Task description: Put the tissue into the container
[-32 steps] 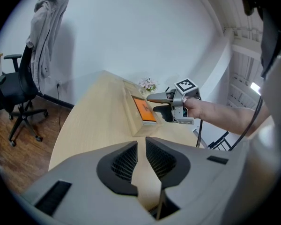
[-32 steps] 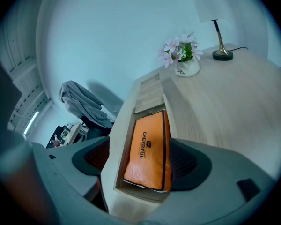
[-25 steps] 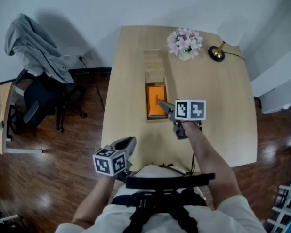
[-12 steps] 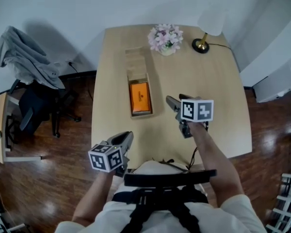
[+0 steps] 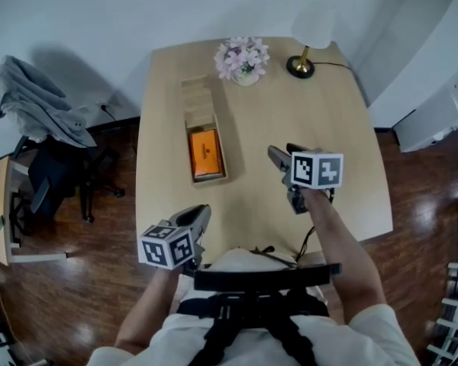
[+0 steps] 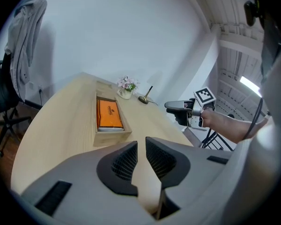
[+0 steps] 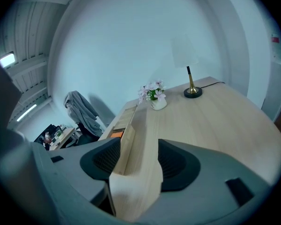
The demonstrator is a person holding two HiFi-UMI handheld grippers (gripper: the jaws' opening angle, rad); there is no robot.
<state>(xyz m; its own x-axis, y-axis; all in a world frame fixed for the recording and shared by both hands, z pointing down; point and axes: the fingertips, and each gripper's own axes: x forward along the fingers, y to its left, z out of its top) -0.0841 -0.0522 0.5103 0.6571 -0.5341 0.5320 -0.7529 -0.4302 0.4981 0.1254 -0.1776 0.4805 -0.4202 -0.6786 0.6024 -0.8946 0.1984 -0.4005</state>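
An orange tissue pack (image 5: 204, 152) lies in the near end of a long wooden container (image 5: 199, 101) on the light wood table (image 5: 320, 120). The left gripper view shows the pack (image 6: 109, 114) inside the box (image 6: 113, 136). My right gripper (image 5: 278, 157) hovers over bare table to the right of the container. Its jaws are closing, with a wide gap and nothing between them (image 7: 138, 156). My left gripper (image 5: 202, 216) stays by the table's near edge. Its jaws are drawn together to a slim slit, with nothing held (image 6: 141, 146).
A vase of pink flowers (image 5: 242, 58) and a brass lamp (image 5: 304, 44) with its cable stand at the table's far end. Left of the table, an office chair draped with a grey garment (image 5: 38, 105) stands on the dark wood floor.
My right gripper has drawn back from over the tissue pack to the right of the container, and its jaws have narrowed. The left gripper has stayed put.
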